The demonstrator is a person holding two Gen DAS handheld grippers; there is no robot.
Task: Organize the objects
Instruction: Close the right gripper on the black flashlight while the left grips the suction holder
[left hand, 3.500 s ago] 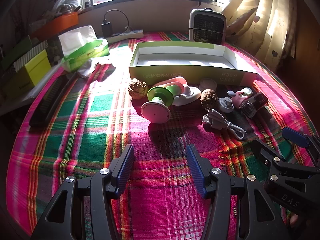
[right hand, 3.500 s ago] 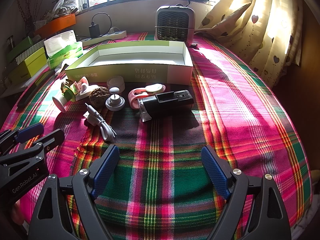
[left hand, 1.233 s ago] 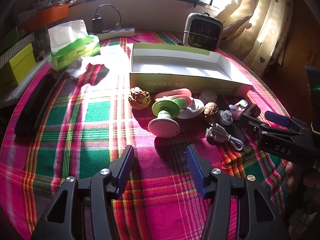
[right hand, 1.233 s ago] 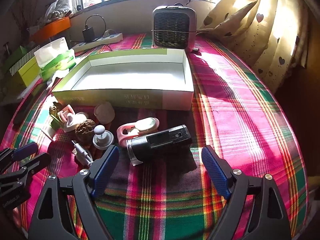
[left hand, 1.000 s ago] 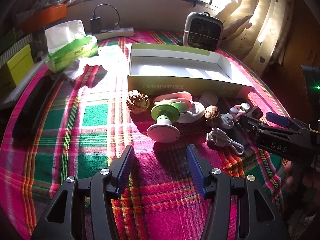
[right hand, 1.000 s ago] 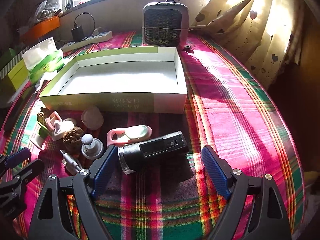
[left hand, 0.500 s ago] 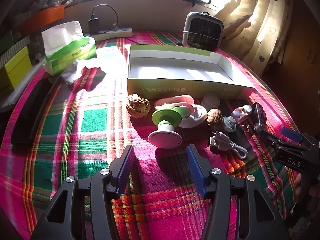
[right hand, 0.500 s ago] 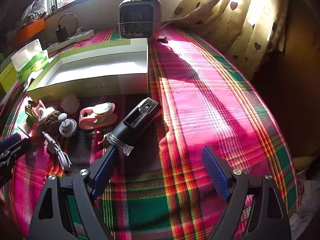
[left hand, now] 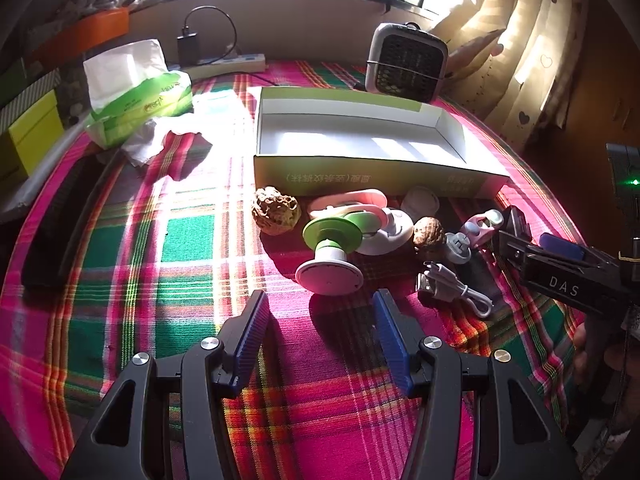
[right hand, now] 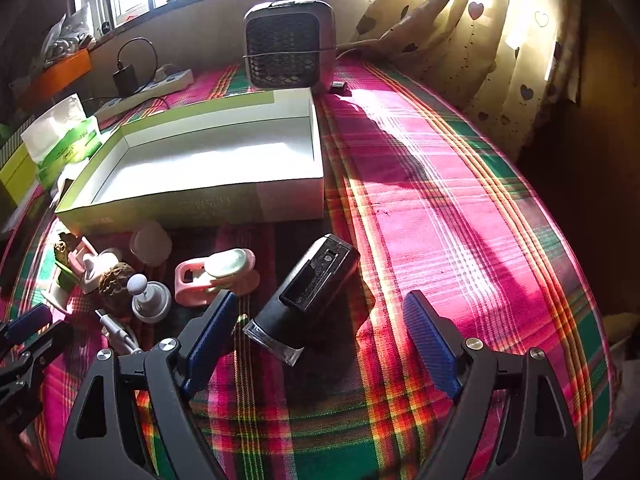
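Observation:
My left gripper [left hand: 320, 322] hangs open over the plaid cloth, just short of a green-and-white spool [left hand: 332, 256]. Behind the spool lie a knobbly brown lump [left hand: 276, 210], a small walnut [left hand: 429, 232], a grey knob [left hand: 458, 246], a pink clip [left hand: 480, 226] and a white USB cable [left hand: 452, 286]. An open green box [left hand: 360, 178] stands behind them, with nothing in it. My right gripper [right hand: 320, 336] is open around the near, clear-capped end of a black device [right hand: 312, 284] that lies diagonally. The pink clip [right hand: 216, 272] and grey knob [right hand: 148, 296] sit to its left, before the box [right hand: 200, 202].
A small fan heater [right hand: 290, 48] stands behind the box. A tissue pack [left hand: 136, 96], a power strip [left hand: 232, 62], a yellow box [left hand: 28, 136] and a long black brush [left hand: 60, 216] line the left side. The table edge [right hand: 600, 320] curves close on the right, by a curtain.
The black device has swung from lying crosswise to pointing diagonally away. My right gripper has closed in, so the device's near end now lies between its fingers. The left gripper has barely moved.

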